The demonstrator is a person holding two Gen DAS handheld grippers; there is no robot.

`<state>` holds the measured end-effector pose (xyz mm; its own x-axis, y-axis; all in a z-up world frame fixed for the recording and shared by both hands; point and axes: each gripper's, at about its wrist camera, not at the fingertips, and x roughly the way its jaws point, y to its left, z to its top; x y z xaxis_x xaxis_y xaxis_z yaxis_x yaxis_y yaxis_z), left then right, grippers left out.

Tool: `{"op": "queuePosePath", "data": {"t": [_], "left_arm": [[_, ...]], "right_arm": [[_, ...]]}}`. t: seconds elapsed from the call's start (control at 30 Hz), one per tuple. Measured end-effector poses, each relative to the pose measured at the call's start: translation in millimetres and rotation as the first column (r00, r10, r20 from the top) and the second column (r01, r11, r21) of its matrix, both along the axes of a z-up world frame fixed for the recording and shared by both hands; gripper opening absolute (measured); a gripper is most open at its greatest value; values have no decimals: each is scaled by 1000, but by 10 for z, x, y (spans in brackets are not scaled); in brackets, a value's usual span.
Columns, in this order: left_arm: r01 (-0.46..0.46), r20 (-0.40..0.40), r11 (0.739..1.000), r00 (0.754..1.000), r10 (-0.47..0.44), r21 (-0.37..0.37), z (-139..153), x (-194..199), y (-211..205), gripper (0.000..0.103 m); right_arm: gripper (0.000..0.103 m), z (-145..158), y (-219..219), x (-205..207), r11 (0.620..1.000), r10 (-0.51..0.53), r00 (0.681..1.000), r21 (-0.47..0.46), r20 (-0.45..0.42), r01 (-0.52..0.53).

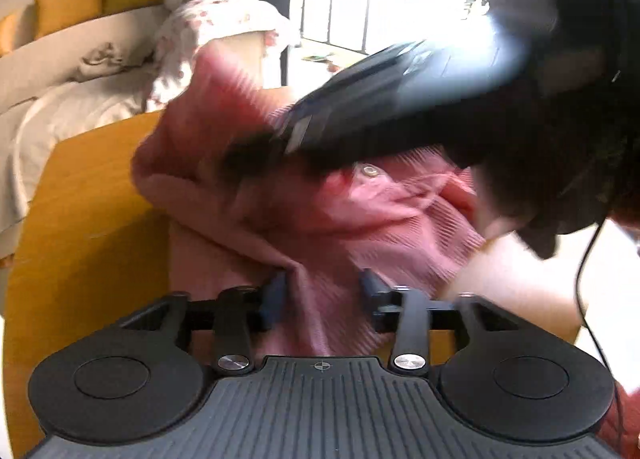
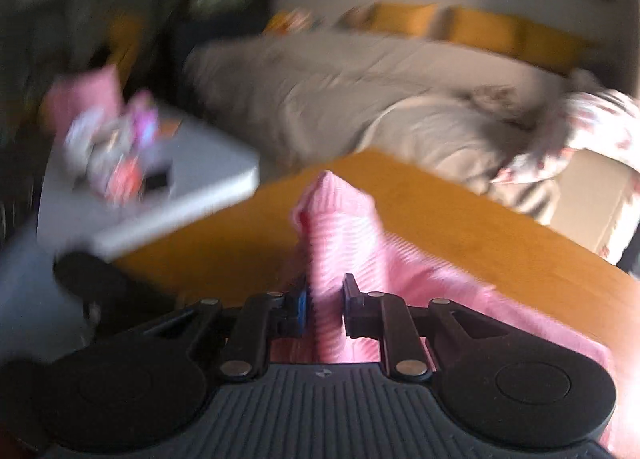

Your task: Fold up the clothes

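Your left gripper (image 1: 324,295) has its jaws partly apart, with a fold of the pink garment (image 1: 320,219) running between them; you can't tell if the pads press it. Your right gripper (image 2: 324,307) is nearly closed, pinching a ridge of the same pink garment (image 2: 336,227), which peaks just past the fingers. It lies bunched on the yellow table (image 2: 460,215). Farther left sits a grey tray (image 2: 208,179) with blurred clutter. Beyond is a bed (image 2: 340,99) with yellow cushions (image 2: 480,31).
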<state>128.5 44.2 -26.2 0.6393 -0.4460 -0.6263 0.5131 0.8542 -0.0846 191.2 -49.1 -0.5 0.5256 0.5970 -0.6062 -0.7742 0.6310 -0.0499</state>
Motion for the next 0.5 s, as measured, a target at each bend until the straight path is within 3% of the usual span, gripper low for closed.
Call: {"op": "queuePosePath", "data": {"t": [0.07, 0.13, 0.17, 0.23, 0.33, 0.4, 0.5], "left_arm": [[59, -15, 998, 998, -59, -20, -1, -50, 17, 76], [113, -26, 993, 993, -114, -30, 28, -145, 93, 81], [130, -34, 991, 991, -132, -43, 55, -193, 165, 83], [142, -42, 986, 988, -146, -83, 130, -276, 349, 86], [106, -26, 976, 993, -113, -191, 297, -344, 687, 87], [60, 2, 947, 998, -63, -314, 463, -265, 837, 88], [13, 28, 875, 1000, 0, -483, 683, -8, 906, 88]], "right_arm": [[22, -109, 111, -73, 997, 43, 999, -63, -6, -44], [34, -204, 185, -152, 992, 69, 998, -106, -3, -69], [37, -207, 168, -152, 993, 67, 998, -92, -18, -68], [52, -214, 117, -148, 996, 60, 997, -59, -57, -63], [67, -261, 39, -181, 997, 61, 996, -41, -73, -64], [75, -290, -14, -225, 998, 67, 994, -14, -86, -68], [85, -330, 4, -269, 998, 56, 995, 9, -87, -55]]}}
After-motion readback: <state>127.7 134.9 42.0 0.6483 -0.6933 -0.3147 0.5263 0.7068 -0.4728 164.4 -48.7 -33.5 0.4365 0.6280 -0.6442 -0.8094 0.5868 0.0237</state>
